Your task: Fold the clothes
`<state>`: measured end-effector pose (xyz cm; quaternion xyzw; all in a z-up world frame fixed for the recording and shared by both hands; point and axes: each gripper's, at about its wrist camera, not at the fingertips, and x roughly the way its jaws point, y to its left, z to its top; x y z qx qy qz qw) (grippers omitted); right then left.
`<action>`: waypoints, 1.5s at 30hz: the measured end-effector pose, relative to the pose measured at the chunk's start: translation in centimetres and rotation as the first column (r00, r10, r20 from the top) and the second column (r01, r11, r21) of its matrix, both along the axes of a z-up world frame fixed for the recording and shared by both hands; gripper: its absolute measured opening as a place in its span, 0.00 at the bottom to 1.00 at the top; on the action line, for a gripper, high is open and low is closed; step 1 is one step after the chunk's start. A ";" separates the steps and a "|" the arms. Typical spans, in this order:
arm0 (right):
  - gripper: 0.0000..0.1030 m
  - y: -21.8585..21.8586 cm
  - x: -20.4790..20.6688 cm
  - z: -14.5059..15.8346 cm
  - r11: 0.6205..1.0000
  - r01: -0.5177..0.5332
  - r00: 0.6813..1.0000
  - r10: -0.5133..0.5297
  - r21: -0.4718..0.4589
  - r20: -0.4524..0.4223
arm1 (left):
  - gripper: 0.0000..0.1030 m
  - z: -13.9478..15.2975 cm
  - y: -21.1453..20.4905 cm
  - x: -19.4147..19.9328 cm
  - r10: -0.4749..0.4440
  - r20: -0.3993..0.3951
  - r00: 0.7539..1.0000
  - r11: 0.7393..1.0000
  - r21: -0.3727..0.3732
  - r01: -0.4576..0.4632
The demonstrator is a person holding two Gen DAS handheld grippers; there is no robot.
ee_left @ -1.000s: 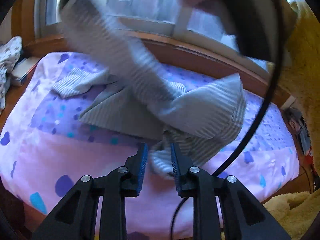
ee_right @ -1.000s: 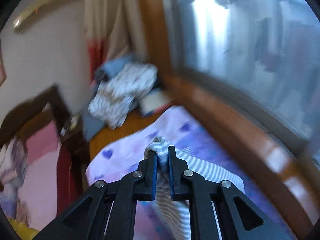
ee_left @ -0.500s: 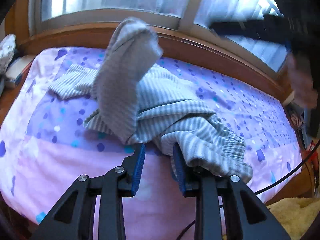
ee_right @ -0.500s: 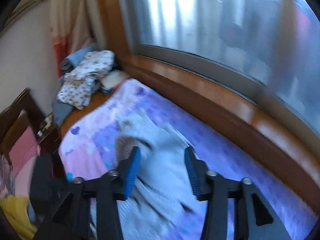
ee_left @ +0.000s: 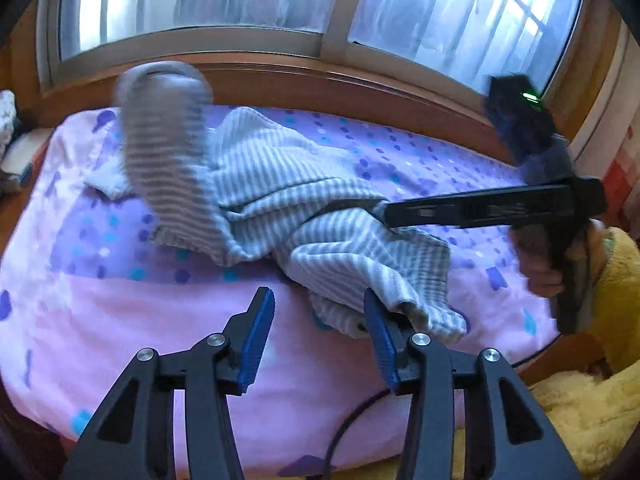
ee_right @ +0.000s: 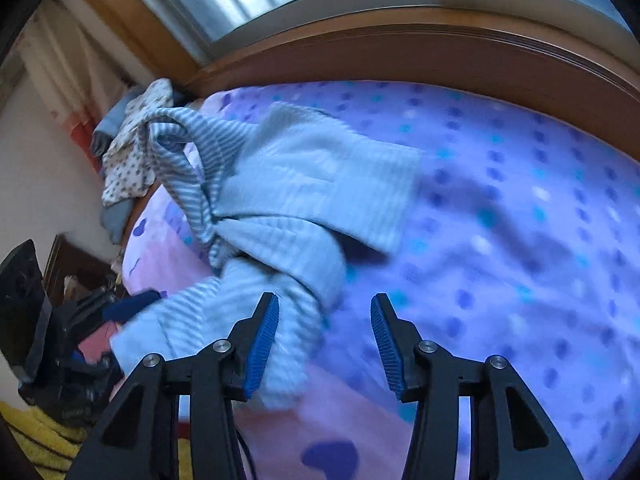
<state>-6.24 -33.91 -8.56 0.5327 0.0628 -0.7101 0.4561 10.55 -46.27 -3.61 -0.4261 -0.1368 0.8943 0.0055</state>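
While both tongs, left (ee_left: pixel 318 320) and right (ee_right: pixel 324 326), gape empty, I see the striped garment (ee_left: pixel 280 200) (one part blurred, airborne) crumpled on the bed (ee_left: pixel 120 312); flattening comes next.

The left black two-finger gripper with blue ribbed pads (ee_left: pixel 318 330) has its jaws spread wide with nothing between them. The right black two-finger gripper with blue ribbed pads (ee_right: pixel 324 334) is likewise wide apart and empty. In the left wrist view the right one extends sideways, gripped at its handle by a person's hand (ee_left: pixel 538 256).
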 end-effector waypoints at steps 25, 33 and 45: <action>0.17 13.4 0.2 12.9 0.969 0.244 0.867 -0.198 0.044 -0.457 | 0.09 6.4 16.1 -6.3 -0.456 -0.349 0.819 0.812 0.213 0.543; 0.19 24.4 -4.0 5.3 0.857 0.433 0.861 -0.302 0.280 -0.410 | 0.14 4.0 19.1 -9.4 -0.442 -0.216 0.871 0.866 0.149 0.477; 0.51 30.7 1.1 3.9 0.819 0.538 0.805 -0.427 0.201 -0.412 | 0.42 1.3 17.7 -12.9 -0.452 -0.045 0.891 0.889 -0.111 0.445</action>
